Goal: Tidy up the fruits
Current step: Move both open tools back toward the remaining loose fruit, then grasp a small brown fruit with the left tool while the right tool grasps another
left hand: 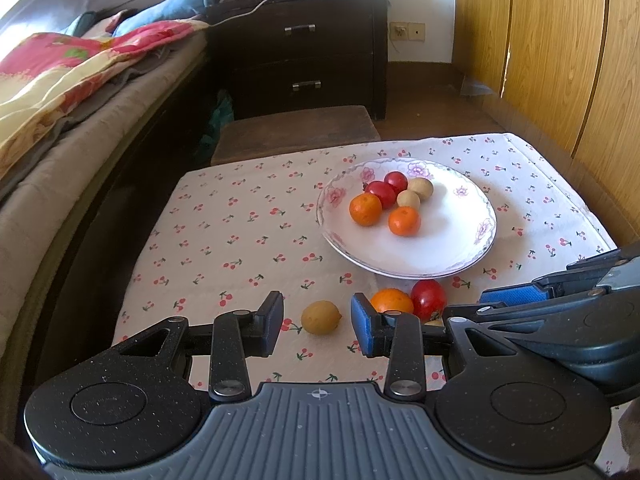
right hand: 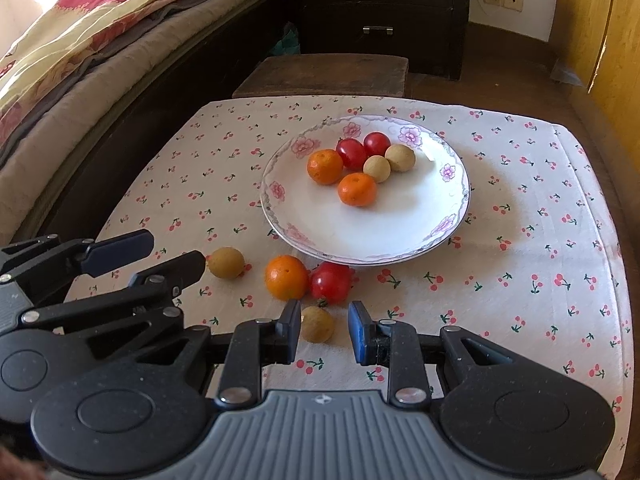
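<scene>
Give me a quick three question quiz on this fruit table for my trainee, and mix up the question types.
1. How many fruits lie on the plate?
2. True or false: no fruit lies loose on the cloth.
3. Which fruit sits between the fingers of the right gripper? A) orange B) tomato C) tan fruit
Key: 1. Six. 2. False, four lie loose. 3. C.
</scene>
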`<state>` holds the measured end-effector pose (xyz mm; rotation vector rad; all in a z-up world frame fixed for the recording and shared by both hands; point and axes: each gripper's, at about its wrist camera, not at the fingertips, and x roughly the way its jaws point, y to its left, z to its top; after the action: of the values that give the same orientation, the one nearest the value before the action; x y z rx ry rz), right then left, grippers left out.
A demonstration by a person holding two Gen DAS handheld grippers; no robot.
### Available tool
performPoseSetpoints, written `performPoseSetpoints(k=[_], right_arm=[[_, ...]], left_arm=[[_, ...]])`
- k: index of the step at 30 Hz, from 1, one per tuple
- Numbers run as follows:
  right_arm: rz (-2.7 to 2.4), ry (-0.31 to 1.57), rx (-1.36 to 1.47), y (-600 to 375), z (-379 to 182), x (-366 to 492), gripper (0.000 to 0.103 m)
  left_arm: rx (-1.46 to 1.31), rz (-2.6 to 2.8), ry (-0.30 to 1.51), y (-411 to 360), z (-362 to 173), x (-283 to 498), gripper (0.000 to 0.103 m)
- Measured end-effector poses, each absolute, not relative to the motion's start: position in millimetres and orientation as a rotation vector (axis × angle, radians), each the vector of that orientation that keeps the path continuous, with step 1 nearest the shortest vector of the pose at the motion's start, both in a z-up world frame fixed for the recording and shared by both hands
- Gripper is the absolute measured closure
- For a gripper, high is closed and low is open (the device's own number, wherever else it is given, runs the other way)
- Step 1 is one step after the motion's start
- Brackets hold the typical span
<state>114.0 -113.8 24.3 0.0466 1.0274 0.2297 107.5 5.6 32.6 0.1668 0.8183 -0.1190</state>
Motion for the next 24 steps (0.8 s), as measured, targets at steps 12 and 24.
performPoseSetpoints(k=[12, 24], right_arm=[[0.24, 1.045, 0.033, -109, 18, 116, 0.075], [0.238, 1.072, 0.054, -115, 15, 119, 0.072]], left_arm=[[0.182, -0.119, 0.828, 10, 28, 105, 0.057], [-0.014, -0.152, 0.909, 39, 21, 120, 0.043]])
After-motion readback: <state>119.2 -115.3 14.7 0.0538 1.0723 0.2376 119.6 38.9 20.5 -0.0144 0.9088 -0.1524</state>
